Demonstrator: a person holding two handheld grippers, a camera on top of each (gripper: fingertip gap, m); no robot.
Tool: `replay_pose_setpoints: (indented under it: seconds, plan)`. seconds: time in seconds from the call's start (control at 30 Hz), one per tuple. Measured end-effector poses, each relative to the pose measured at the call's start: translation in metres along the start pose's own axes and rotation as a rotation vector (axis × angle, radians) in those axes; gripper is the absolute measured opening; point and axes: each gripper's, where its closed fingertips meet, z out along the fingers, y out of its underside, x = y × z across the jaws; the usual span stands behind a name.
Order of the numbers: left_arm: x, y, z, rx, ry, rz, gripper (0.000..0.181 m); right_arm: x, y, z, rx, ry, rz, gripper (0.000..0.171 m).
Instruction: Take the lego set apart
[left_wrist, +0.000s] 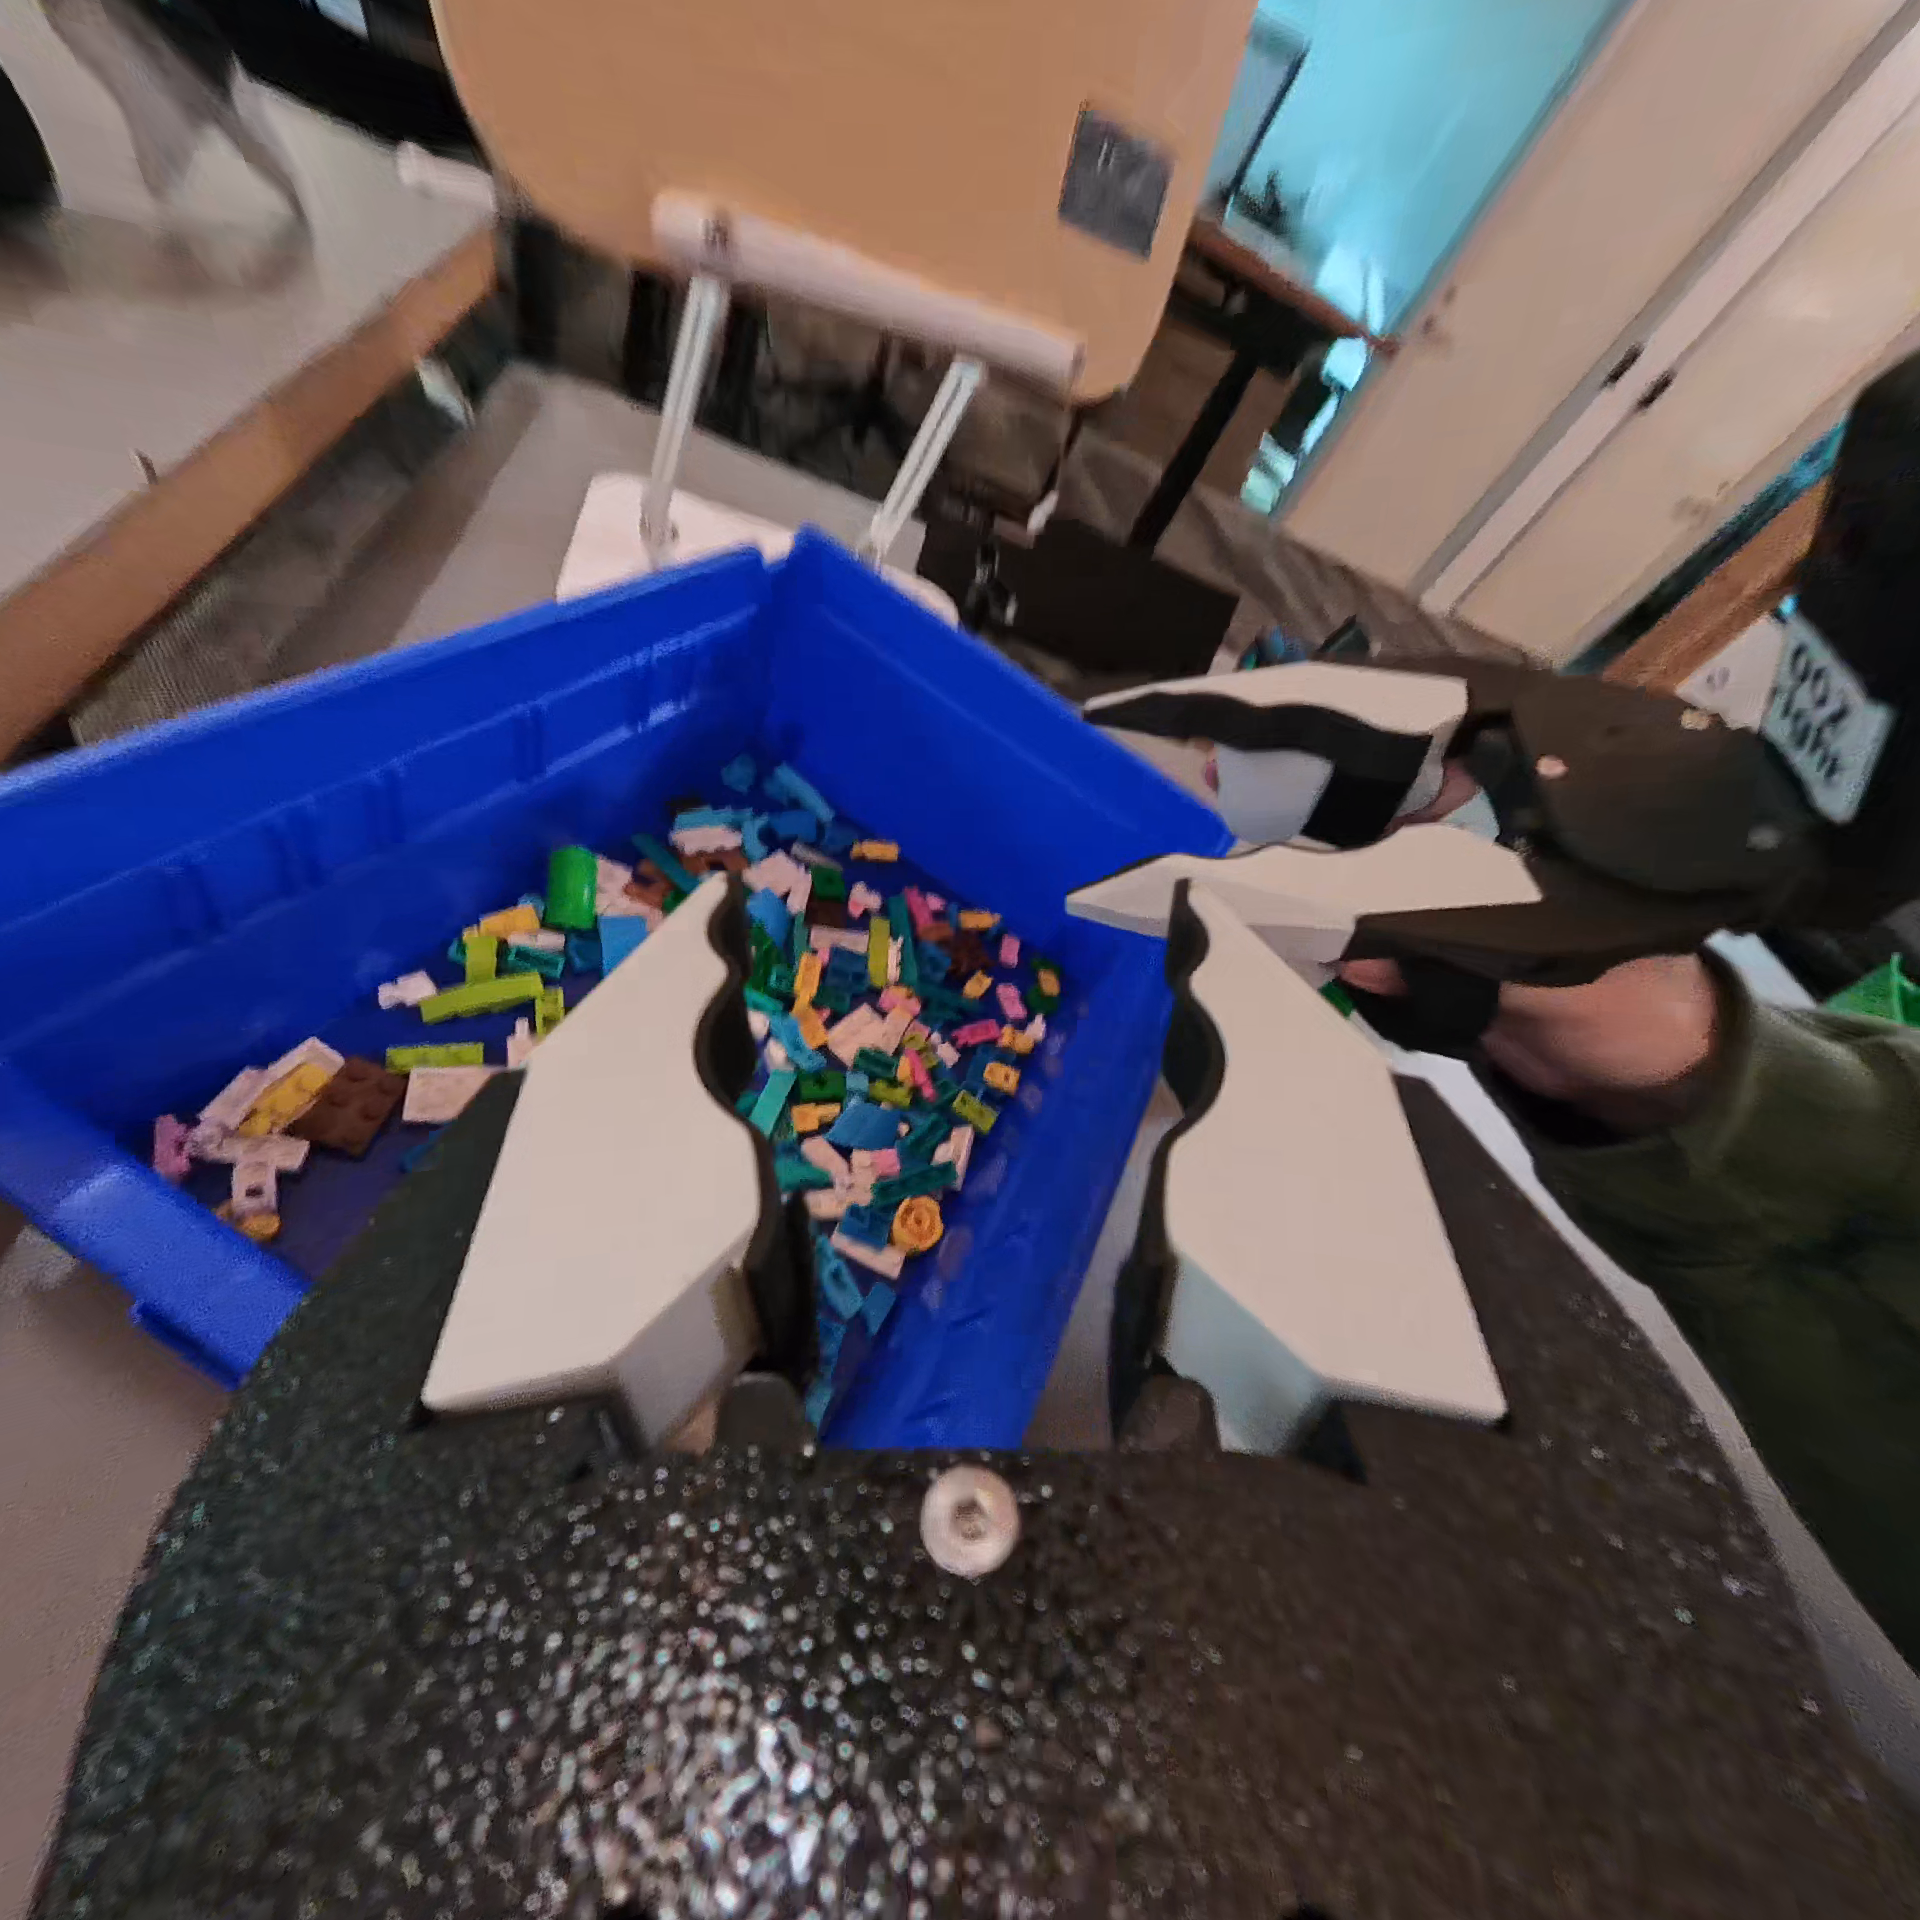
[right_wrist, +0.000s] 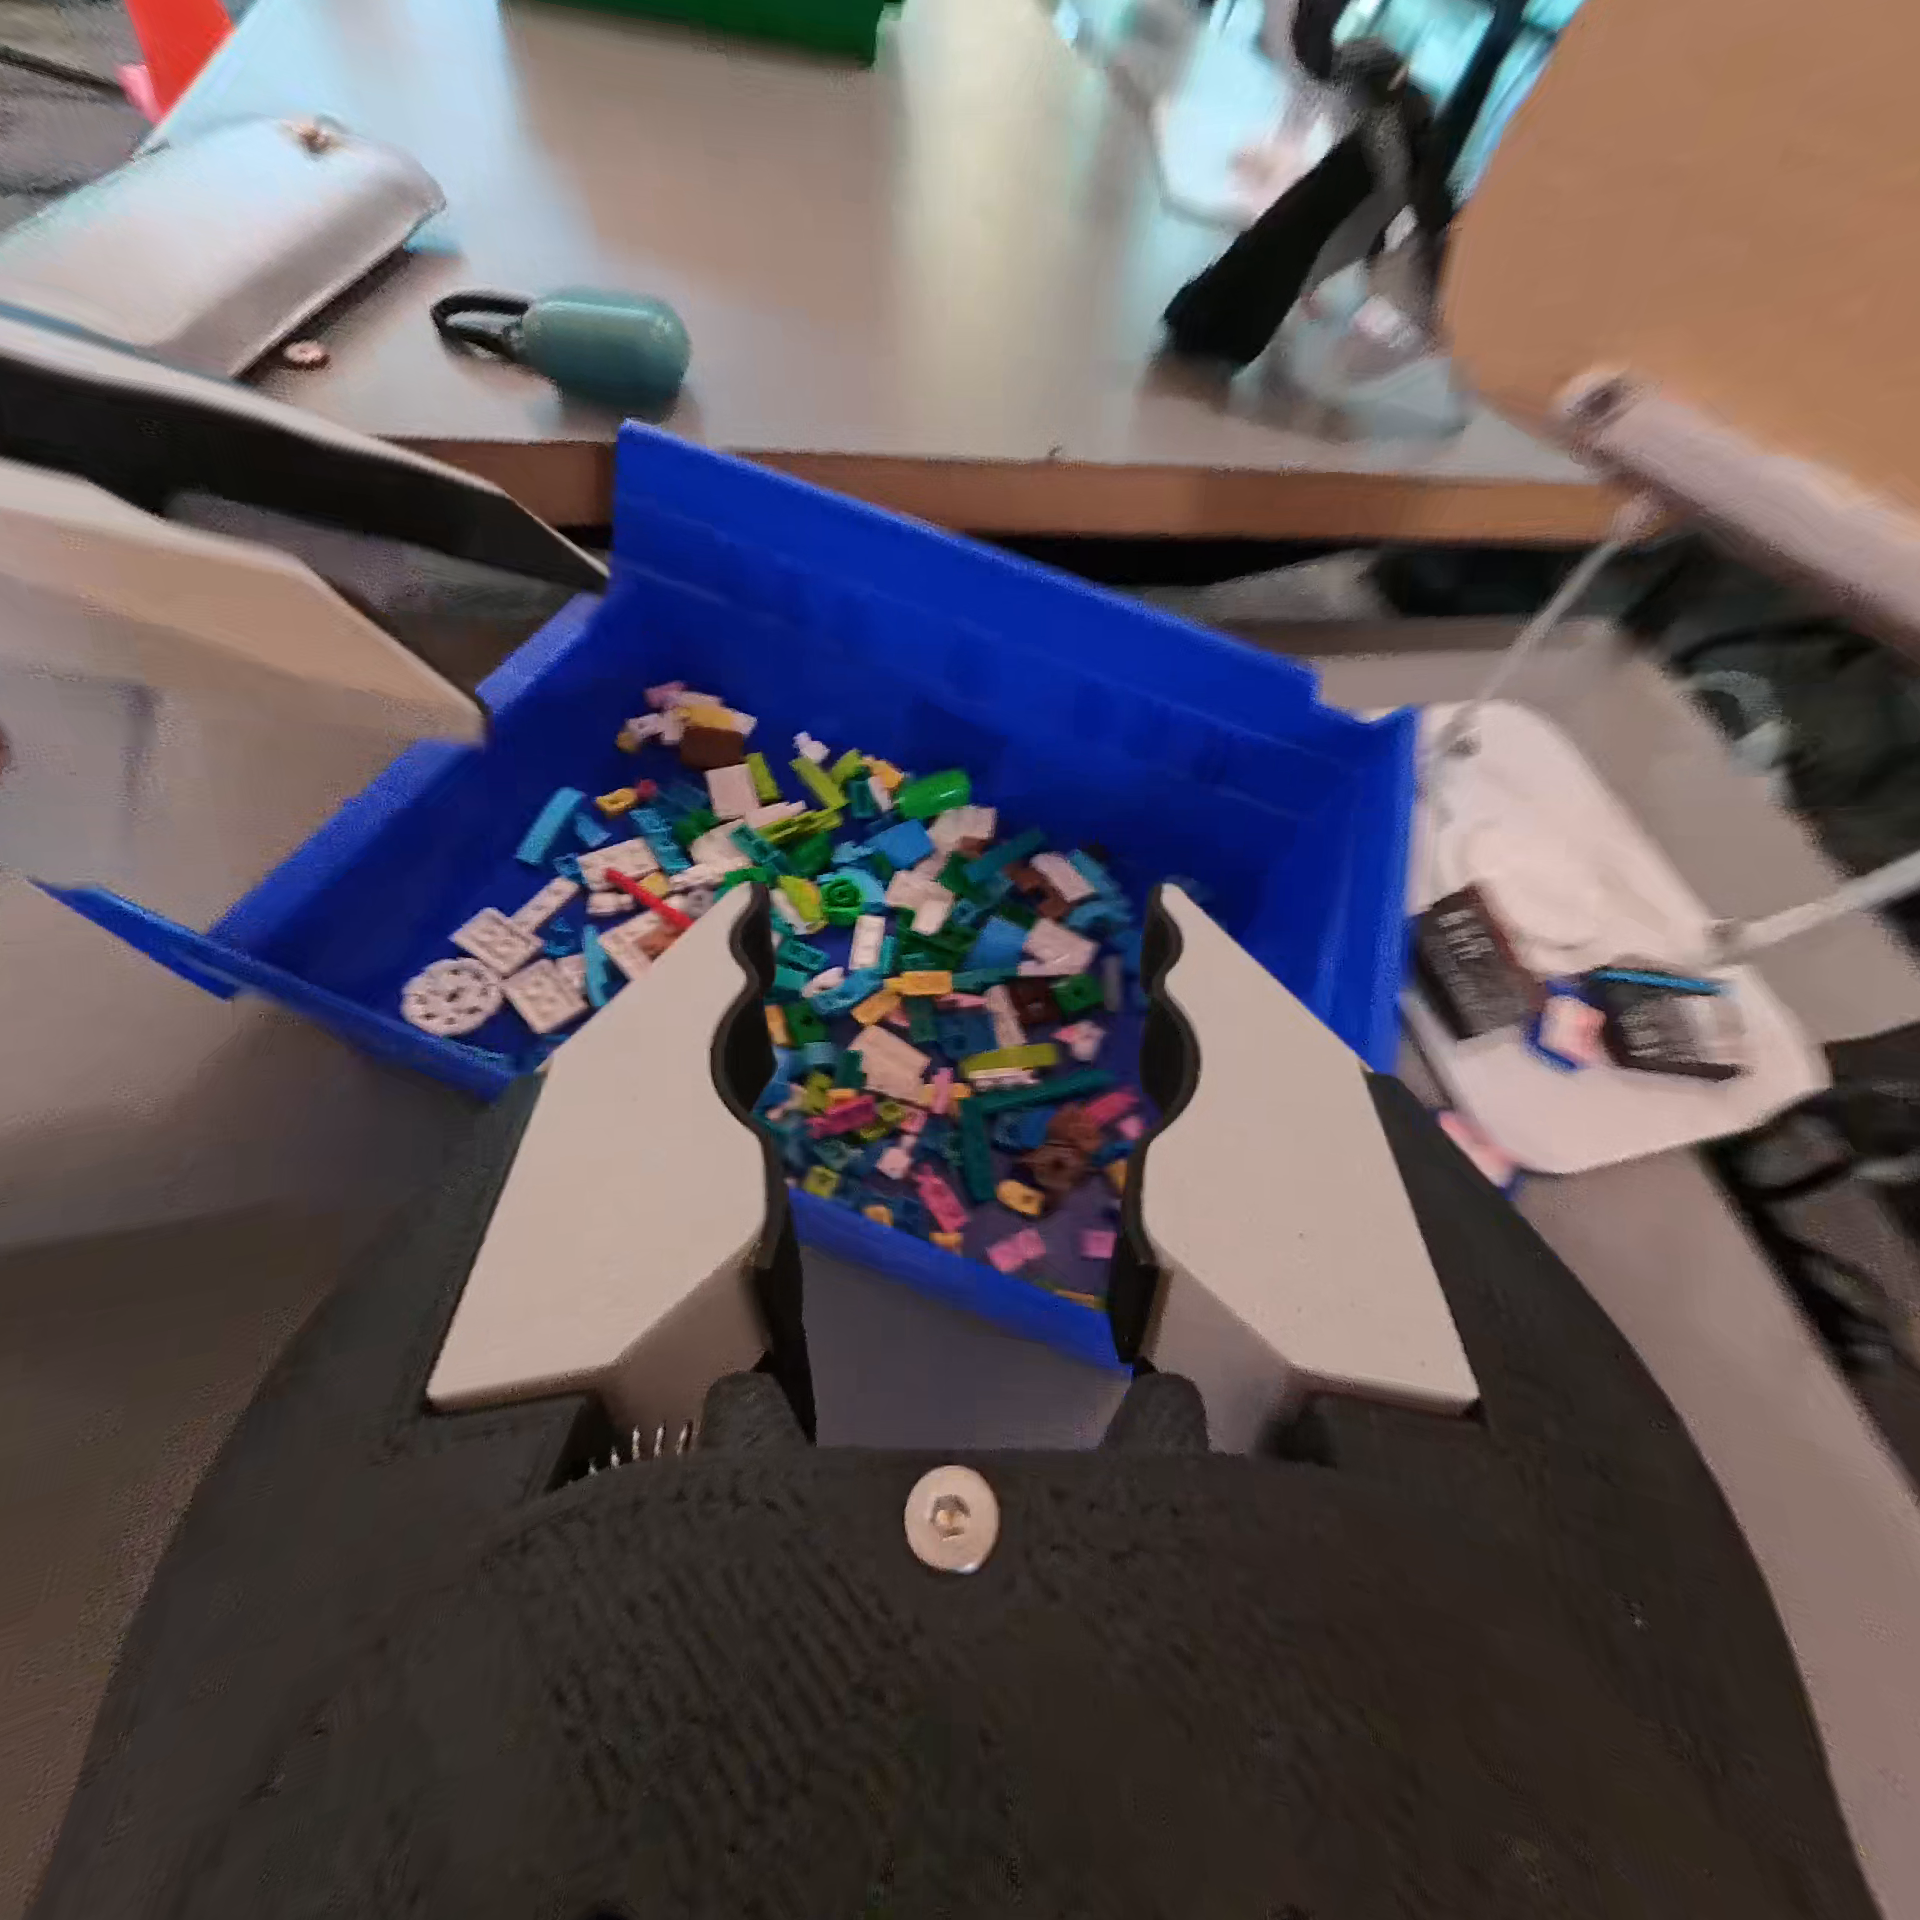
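Loose lego pieces (right_wrist: 883, 977) heaped in blue bin (left_wrist: 312, 769), likely so nothing scatters. Left gripper (left_wrist: 951, 904) over near wall, jaws wide, empty. Right gripper (right_wrist: 956, 914) also above bin, jaws wide, nothing held. No assembled set visible; probably dropping stage.

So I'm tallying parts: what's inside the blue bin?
The blue bin holds a loose pile of small mixed-colour lego pieces, including a white round plate. Both open hand-held grippers cover part of the pile; lower layers are hidden.
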Motion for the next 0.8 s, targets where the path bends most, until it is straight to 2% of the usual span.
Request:
replay_pose_setpoints:
  seconds: [0.03,0.13,0.2,0.27,0.33,0.4,0.47,0.53,0.6,0.7,0.8]
  plan:
    - [0.008,-0.008,-0.006,0.072,0.004,0.033,0.080,0.006,-0.004,-0.012,0.051,0.039,-0.043,0.070]
    - [0.033,-0.021,-0.014,0.227,-0.096,0.286,0.090,0.014,-0.013,-0.071,0.279,0.181,-0.256,0.067]
    - [0.054,-0.019,-0.009,0.274,-0.196,0.517,0.101,0.013,-0.002,-0.113,0.379,0.285,-0.421,0.066]
    - [0.097,-0.008,0.005,0.316,-0.167,0.794,0.074,0.006,0.021,-0.152,0.437,0.346,-0.542,0.065]
    - [0.136,0.008,0.024,0.343,-0.159,1.033,0.079,0.004,0.053,-0.185,0.434,0.411,-0.625,0.066]
    - [0.166,0.025,0.049,0.338,-0.171,1.165,0.091,0.014,0.089,-0.212,0.375,0.496,-0.670,0.073]
    - [0.196,0.042,0.076,0.348,-0.131,1.162,0.129,0.028,0.123,-0.235,0.316,0.555,-0.647,0.100]
    - [0.230,0.058,0.099,0.364,-0.039,1.108,0.159,0.033,0.143,-0.260,0.360,0.545,-0.572,0.111]
    - [0.260,0.073,0.119,0.356,0.037,1.073,0.160,0.043,0.156,-0.287,0.409,0.579,-0.523,0.127]
    - [0.287,0.090,0.150,0.268,0.069,1.026,0.160,0.066,0.176,-0.316,0.378,0.685,-0.533,0.151]
    - [0.305,0.101,0.175,0.194,0.085,0.957,0.159,0.083,0.182,-0.333,0.377,0.727,-0.499,0.159]
